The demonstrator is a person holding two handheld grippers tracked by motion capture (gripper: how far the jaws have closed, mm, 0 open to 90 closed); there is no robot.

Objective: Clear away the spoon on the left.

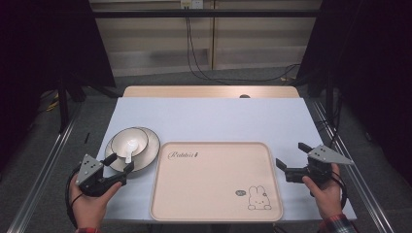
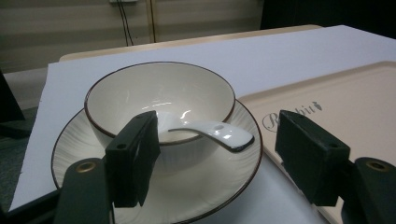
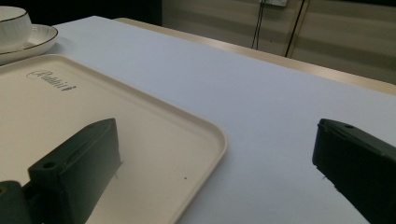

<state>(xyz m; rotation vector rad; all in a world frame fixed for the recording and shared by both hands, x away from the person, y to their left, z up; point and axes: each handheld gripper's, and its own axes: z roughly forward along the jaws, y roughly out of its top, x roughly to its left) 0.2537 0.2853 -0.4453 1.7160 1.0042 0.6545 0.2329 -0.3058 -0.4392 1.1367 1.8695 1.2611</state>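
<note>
Big flat tray (image 1: pixel 214 184) in the middle of the white table (image 1: pixel 209 116), cream in colour, with a little bunny drawn in one near corner and curly writing at the far left corner. Nothing on top of the tray.

Just to the left of the tray, a round plate (image 1: pixel 148 158) with a thin dark rim. On that plate, a white bowl (image 1: pixel 127 138) with the same dark rim. Inside the bowl, a white spoon (image 1: pixel 130 150), with its handle poking out over the bowl's near edge, toward the person.

Left of the tray, near its front left corner, the left gripper (image 1: pixel 121 162) held in a hand (image 1: pixel 90 201). Jaws spread wide apart, holding nothing. Tips right at the near edge of the plate, one on each side of the spoon handle, not touching it. In the left gripper view, the spoon (image 2: pixel 219 133) sitting between the two black jaws, bowl (image 2: pixel 159 100) and plate (image 2: pixel 205 186) just behind.

Right of the tray, the right gripper (image 1: pixel 292 154) held in the other hand (image 1: pixel 324 191). Jaws wide open too, holding nothing. One jaw beside the tray's right edge, the other farther out over the white table. In the right gripper view, the tray's corner (image 3: pixel 187 135) low between the jaws, one jaw above the tray, one above bare table (image 3: pixel 261 93).
</note>
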